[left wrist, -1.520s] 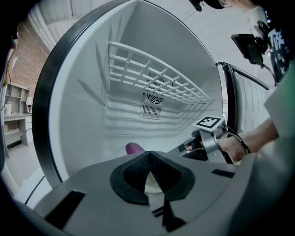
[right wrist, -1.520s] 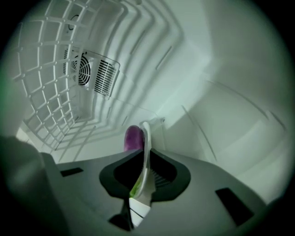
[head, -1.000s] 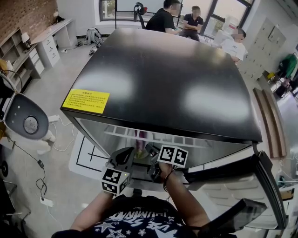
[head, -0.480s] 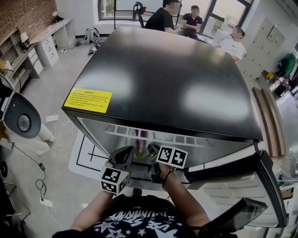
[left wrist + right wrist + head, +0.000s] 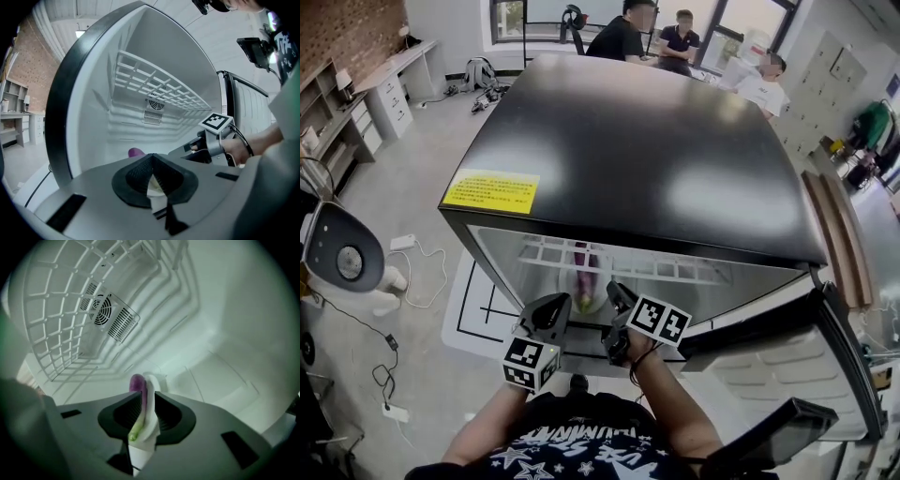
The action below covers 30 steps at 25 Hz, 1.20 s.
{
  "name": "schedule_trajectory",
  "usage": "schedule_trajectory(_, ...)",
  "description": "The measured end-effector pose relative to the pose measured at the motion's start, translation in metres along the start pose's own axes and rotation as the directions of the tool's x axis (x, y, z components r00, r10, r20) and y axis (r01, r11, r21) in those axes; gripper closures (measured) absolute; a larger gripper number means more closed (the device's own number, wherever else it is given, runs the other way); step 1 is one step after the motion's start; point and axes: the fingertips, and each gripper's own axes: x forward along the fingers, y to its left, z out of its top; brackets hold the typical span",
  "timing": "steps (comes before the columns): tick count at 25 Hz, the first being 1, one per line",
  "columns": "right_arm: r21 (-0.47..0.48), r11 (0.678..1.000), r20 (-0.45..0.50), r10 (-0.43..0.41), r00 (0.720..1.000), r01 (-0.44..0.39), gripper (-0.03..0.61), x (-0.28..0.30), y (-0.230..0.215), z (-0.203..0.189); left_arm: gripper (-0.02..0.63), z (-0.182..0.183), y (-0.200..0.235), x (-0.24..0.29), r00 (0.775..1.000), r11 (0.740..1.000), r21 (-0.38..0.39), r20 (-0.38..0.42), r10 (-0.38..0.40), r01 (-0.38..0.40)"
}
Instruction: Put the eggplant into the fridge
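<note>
My right claw (image 5: 145, 404), pinched on the plate (image 5: 151, 383) carrying the eggplant (image 5: 136, 384), reaches into the fridge (image 5: 628, 159), the rim grip presumably keeping it level, while my left claw (image 5: 151, 160), closed and empty, waits alongside.

A dark short-sleeved shirt (image 5: 572, 442), printed with white stars and lettering, is worn; it is seen at the lower centre of the head view. The left gripper (image 5: 553, 307) is formed of a dark grey shell, and a cube (image 5: 532, 364) of black-and-white square markers is fixed behind it. A like cube (image 5: 660, 321) is carried by the right gripper (image 5: 614, 295), and a thin black cable (image 5: 635, 361) is looped below it. Across the bottom of the left gripper view a broad, smooth grey body (image 5: 93, 206) is shown, with black ribbed pads (image 5: 136, 176) set in a dark rounded recess and rectangular slots (image 5: 65, 211) cut at either side. The same grey body and black pads (image 5: 124, 411) are seen in the right gripper view.
</note>
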Motion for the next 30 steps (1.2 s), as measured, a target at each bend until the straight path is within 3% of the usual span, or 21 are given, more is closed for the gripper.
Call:
schedule_trajectory(7,-0.016,1.000,0.058,0.022,0.998,-0.021,0.491,-0.023,0.025,-0.019,0.604,-0.002,-0.003,-0.033,0.999,0.999,0.006,-0.012,-0.040,0.040)
schedule_trajectory(12,-0.016,0.998,0.088,0.062,0.994,-0.061,0.492,-0.040,0.048,-0.051,0.604,-0.005,-0.006,-0.067,0.997,0.997,0.031,-0.006,-0.074,0.074)
schedule_trajectory(21,-0.013,0.999,0.127,0.054,0.990,-0.053,0.492,-0.096,0.064,-0.112,0.604,-0.023,-0.026,-0.134,0.993,0.993,0.017,-0.033,-0.113,0.114)
schedule_trajectory(26,0.124,0.985,0.186,0.097,0.978,-0.121,0.492,-0.136,0.073,-0.152,0.604,-0.035,-0.047,-0.171,0.985,0.986,0.029,-0.040,-0.166,0.167)
schedule_trajectory(30,0.143,0.985,0.178,0.070,0.981,-0.097,0.492,-0.165,0.069,-0.184,0.604,-0.041,-0.068,-0.193,0.976,0.975,0.052,-0.039,-0.215,0.216)
